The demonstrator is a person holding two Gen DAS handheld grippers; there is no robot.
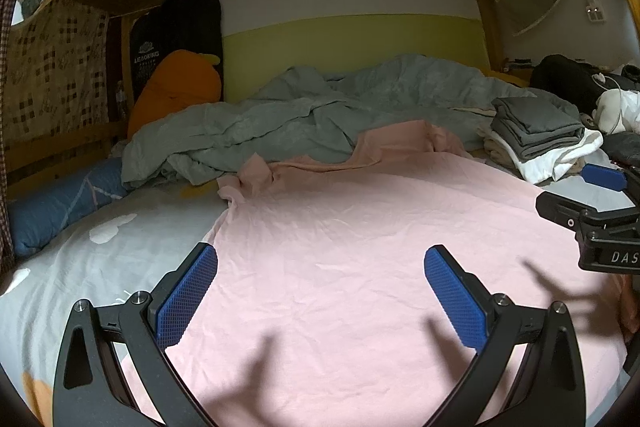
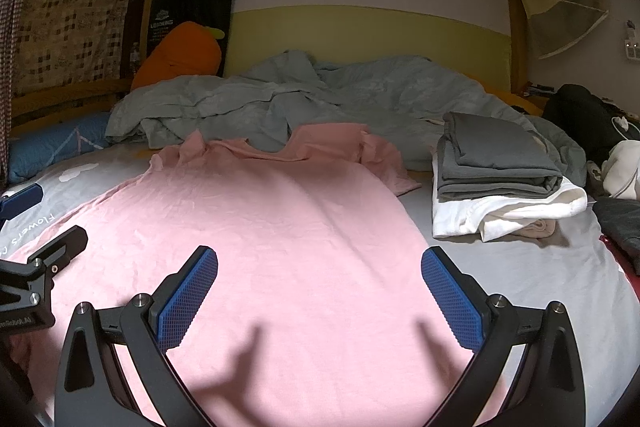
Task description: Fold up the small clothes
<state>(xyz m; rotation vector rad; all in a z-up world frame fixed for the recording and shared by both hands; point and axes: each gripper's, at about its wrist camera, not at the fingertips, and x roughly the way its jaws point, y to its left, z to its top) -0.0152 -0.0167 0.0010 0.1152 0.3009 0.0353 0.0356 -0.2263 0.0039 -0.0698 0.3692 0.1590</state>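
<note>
While both claws hang just above it, the pink T-shirt point(image 2: 256, 227) lies spread nearly flat on the grey bedsheet point(image 2: 520, 267), hem nearest, collar and sleeves farthest. It looks like thin, limp cotton: light, soft, lightly creased, likely to sag and drag along the sheet instead of holding a shape. The sensible holds, in my judgement, are the side edges near the hem, or the shoulders by each sleeve, pinching a single layer clear of the sheet.

From its own camera the left gripper point(image 1: 320, 297) stands wide, blue pads far apart, nothing between them; whether its tips touch the cloth I cannot tell. Over the shirt's other half the right gripper point(image 2: 319, 297) is equally wide and empty, one finger over pink cloth, the other near the shirt's side edge.

Farther off, the sleeves lie bunched against a rumpled grey-green duvet point(image 2: 320, 95). Well to the right of the shirt sits a stack of folded clothes point(image 2: 496, 183), grey on white. An orange carrot plush point(image 2: 180, 51) leans at the far left corner.
</note>
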